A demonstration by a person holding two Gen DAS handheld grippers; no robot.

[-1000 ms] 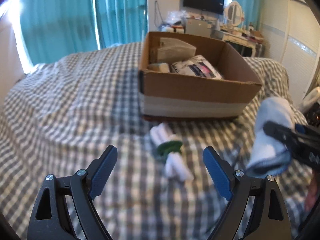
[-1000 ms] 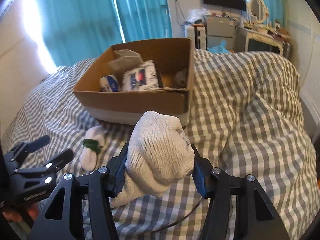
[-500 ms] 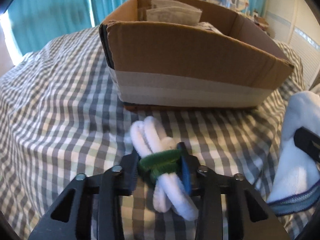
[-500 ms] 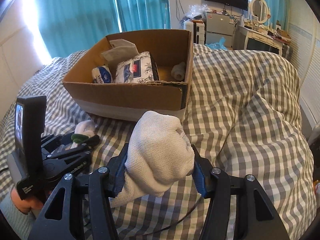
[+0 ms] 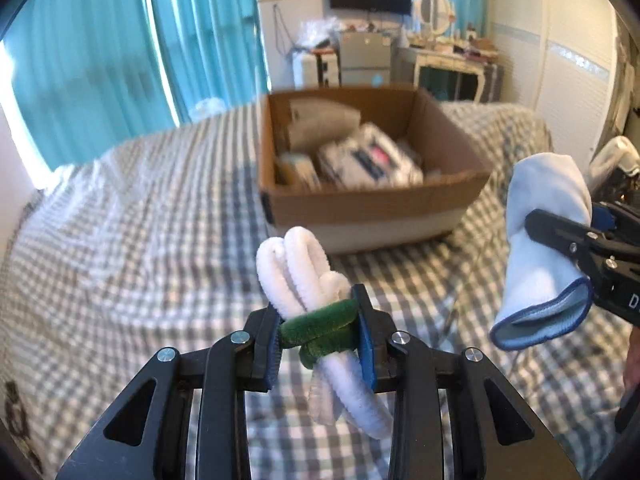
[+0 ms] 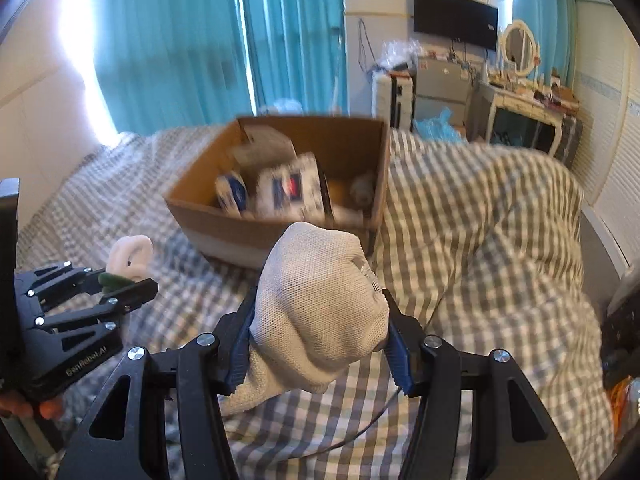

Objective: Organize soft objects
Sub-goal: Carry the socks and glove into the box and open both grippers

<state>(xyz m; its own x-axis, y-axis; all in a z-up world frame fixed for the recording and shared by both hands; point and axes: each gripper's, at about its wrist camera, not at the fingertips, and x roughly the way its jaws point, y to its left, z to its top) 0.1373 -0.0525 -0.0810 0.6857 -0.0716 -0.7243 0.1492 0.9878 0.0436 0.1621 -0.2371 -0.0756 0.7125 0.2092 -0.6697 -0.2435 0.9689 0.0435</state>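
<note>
My left gripper [image 5: 320, 336] is shut on a white fuzzy bundle tied with a green band [image 5: 304, 272] and holds it above the checked bed. It also shows in the right wrist view [image 6: 128, 252], at the left. My right gripper [image 6: 320, 340] is shut on a white mesh sock [image 6: 320, 300], held in the air in front of the cardboard box [image 6: 240, 236]. The sock also shows in the left wrist view [image 5: 544, 240], at the right, with a blue cuff. The open box [image 5: 360, 208] stands on the bed ahead of both grippers and holds packets and tissue packs.
The bed has a grey-and-white checked cover [image 5: 140, 220]. Teal curtains [image 5: 120, 60] hang behind it. A TV [image 6: 456, 20], small fridge and cluttered dresser [image 6: 528, 100] stand at the back. A thin cable [image 6: 360, 436] lies on the cover under my right gripper.
My left gripper came down, shut on the white bundle and has lifted it off the bed. My right gripper still holds the sock and has risen slightly.
</note>
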